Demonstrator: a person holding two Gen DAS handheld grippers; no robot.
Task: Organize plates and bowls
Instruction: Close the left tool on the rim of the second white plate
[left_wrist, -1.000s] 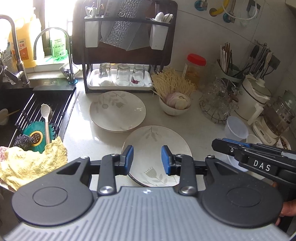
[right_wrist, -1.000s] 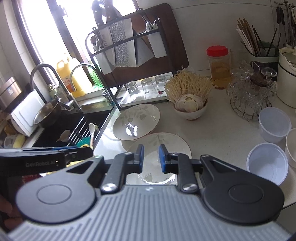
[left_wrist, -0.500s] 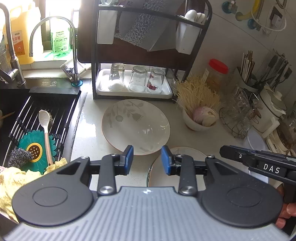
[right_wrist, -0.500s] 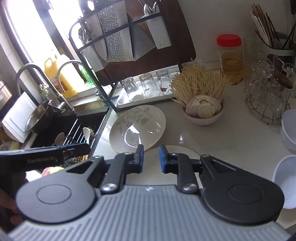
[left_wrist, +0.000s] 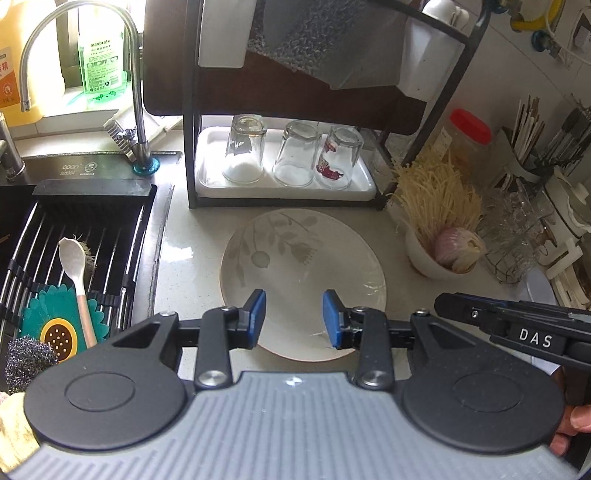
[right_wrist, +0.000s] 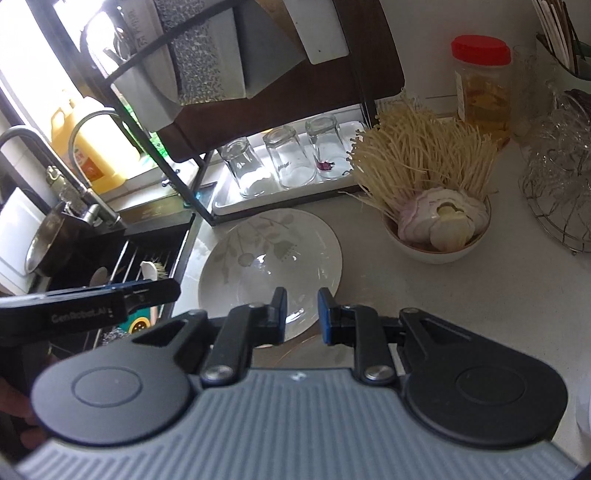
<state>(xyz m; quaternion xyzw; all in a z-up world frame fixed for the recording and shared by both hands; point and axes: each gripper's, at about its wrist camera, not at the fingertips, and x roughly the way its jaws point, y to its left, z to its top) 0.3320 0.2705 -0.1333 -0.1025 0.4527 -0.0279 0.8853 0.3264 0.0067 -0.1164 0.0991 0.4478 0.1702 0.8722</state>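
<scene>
Left wrist view: left gripper hangs over the plate on the counter before the rack, jaws partly apart, empty. Right wrist view: right gripper, jaws narrowly apart, empty, above the same plate's near rim.

Plate: glazed ceramic, glossy, pale leaf print, at the countertop's sink-side edge.
Countertop: speckled stone look, smooth, faint sheen.
Three tumblers: clear glass, upturned on a white glossy plastic tray.
Rack: matt black metal frame.
Tap: brushed metal.
Scourer: rough wire wool.
Left gripper: matt black plastic, blue rubbery pads; ribbed grey housing.
Jar: clear plastic, red lid.
</scene>
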